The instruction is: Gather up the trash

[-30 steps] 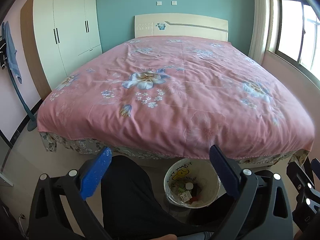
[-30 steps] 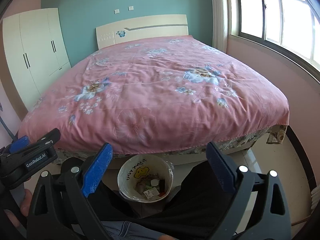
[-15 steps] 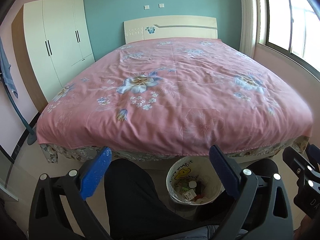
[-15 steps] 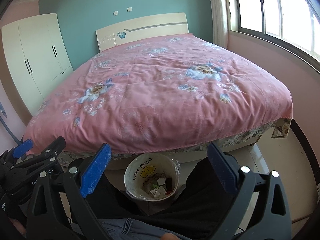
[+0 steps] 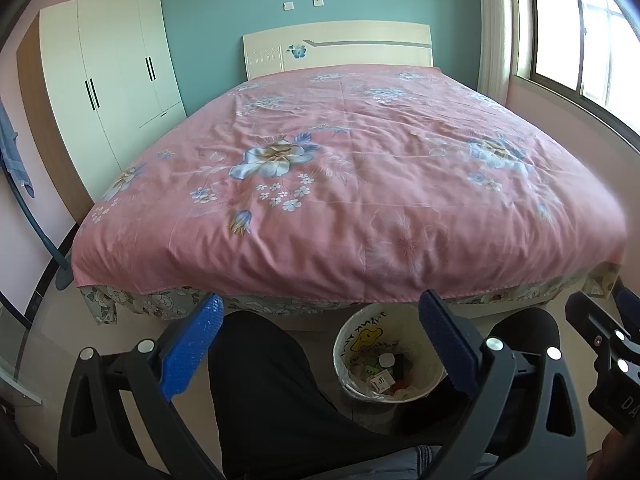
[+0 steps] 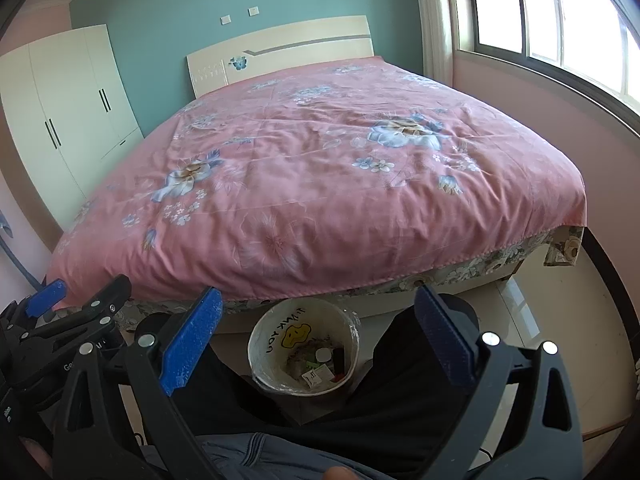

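Note:
A white trash bin [image 5: 356,326] with a yellow smiley and several bits of trash inside stands on the floor at the foot of the bed, between the person's black-trousered knees. It also shows in the right wrist view [image 6: 276,320]. My left gripper [image 5: 320,344] is open and empty, held above the knees and the bin. My right gripper [image 6: 320,340] is open and empty, beside the left one. No loose trash shows on the bed or floor.
A wide bed with a pink flowered cover [image 5: 352,184] fills the room ahead. A white wardrobe [image 5: 104,80] stands at the left wall. A window [image 6: 560,24] is on the right. The person's legs [image 5: 272,392] lie under both grippers.
Both grippers have risen and tilted up a little, so the bed and bin sit lower in view. Both stay open and empty.

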Available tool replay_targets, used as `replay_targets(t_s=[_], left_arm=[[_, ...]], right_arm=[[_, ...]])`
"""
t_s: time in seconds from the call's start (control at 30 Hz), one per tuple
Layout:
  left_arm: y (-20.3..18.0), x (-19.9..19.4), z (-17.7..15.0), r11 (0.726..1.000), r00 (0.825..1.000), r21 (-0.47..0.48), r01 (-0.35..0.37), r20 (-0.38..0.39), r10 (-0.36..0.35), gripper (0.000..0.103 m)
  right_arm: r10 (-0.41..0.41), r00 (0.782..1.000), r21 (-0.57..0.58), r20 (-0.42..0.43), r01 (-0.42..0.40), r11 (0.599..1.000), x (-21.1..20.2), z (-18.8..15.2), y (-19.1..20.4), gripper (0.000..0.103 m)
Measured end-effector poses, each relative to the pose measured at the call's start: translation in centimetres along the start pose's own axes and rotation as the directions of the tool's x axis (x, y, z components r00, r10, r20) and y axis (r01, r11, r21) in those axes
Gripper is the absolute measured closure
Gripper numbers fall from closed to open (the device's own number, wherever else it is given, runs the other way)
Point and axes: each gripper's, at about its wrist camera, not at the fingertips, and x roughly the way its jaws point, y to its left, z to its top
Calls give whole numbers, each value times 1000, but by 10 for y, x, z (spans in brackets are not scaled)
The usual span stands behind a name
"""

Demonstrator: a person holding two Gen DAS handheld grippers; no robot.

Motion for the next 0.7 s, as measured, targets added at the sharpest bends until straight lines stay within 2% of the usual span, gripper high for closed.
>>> replay_targets(t_s=[0.7], left_arm=[[1,2,-1,1000,1000,11,9,-2,-9,4]], right_arm=[[9,1000,-1,-17,-9,1000,3,-3,1,8]])
